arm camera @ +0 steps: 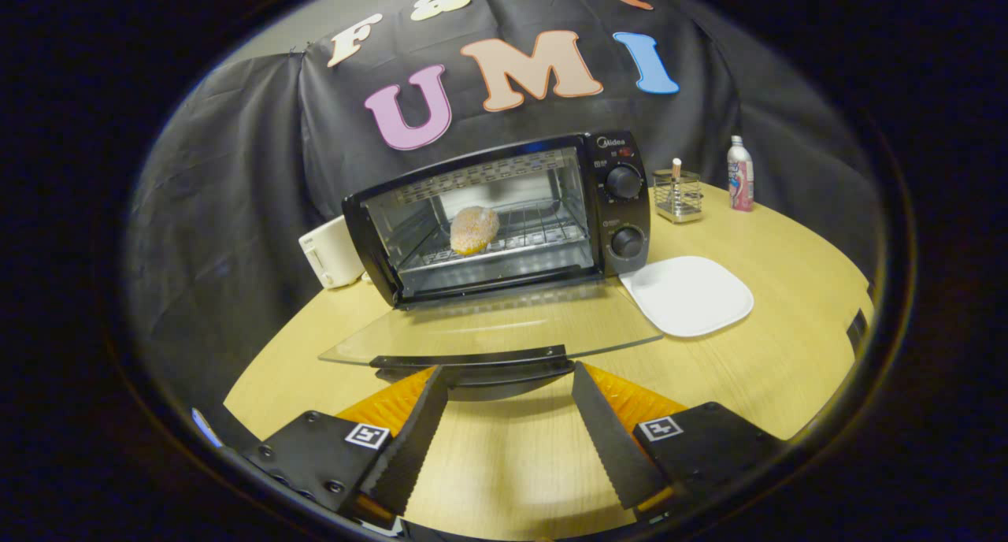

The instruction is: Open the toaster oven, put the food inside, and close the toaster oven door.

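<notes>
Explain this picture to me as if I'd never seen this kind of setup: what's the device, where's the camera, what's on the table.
The camera rides on a hand-held two-finger tool and looks forward along its fingers. They are spread open and hold nothing, their tips at the handle of the toaster oven door. That glass door lies folded down flat. Inside the toaster oven, a round piece of food sits on the rack. On the wooden table are also a white plate, a wire holder, a bottle and a white appliance.

Low tool-mounted view, near, facing toaster oven [504, 219]
</notes>
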